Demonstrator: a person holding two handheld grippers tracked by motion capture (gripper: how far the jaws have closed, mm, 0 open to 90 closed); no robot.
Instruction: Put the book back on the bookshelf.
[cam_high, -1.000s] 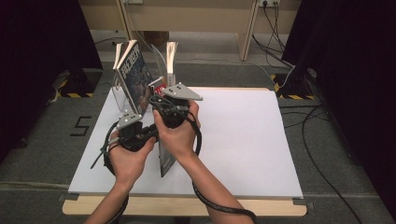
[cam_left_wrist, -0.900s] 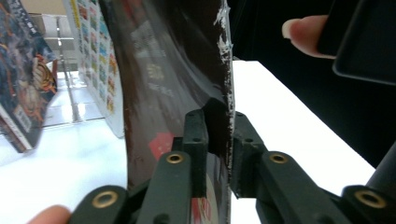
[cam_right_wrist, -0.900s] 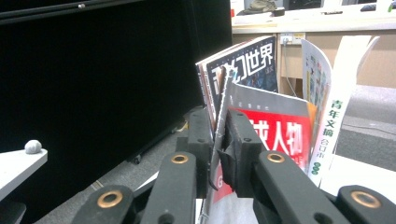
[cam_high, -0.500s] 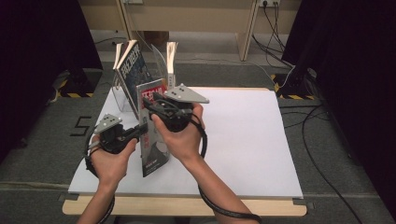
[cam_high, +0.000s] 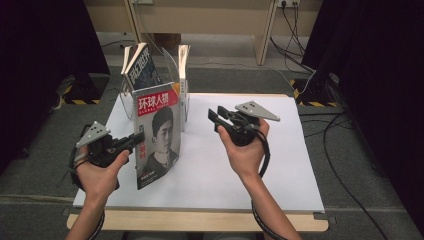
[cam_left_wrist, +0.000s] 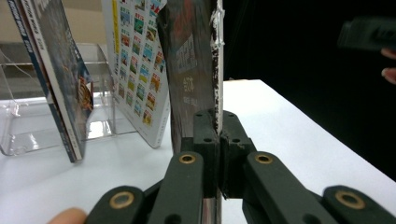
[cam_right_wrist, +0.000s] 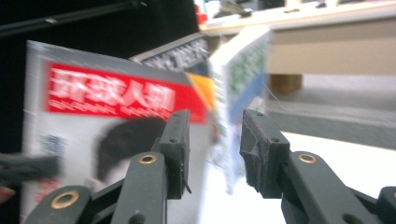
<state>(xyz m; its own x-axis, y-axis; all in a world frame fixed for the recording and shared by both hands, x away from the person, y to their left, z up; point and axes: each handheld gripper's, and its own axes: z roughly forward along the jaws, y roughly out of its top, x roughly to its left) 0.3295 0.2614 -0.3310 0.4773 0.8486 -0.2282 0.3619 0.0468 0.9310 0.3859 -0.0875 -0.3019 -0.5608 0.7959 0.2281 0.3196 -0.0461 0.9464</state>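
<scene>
magazine (cam_high: 157, 135): upright on the table (cam_high: 240, 170), edge clamped in the left tongs (cam_high: 134, 141)
right tongs (cam_high: 214, 116): jaws just opened, apart, empty, off to its right
rack (cam_high: 172, 65): just behind
risk: one-edge grip; cover could sag or topple

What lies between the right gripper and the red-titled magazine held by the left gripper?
Only bare white table, seen in the high view, separates the right gripper from the magazine in the left gripper.

Red-bannered magazine (cam_high: 156, 132), perhaps grey below
</scene>
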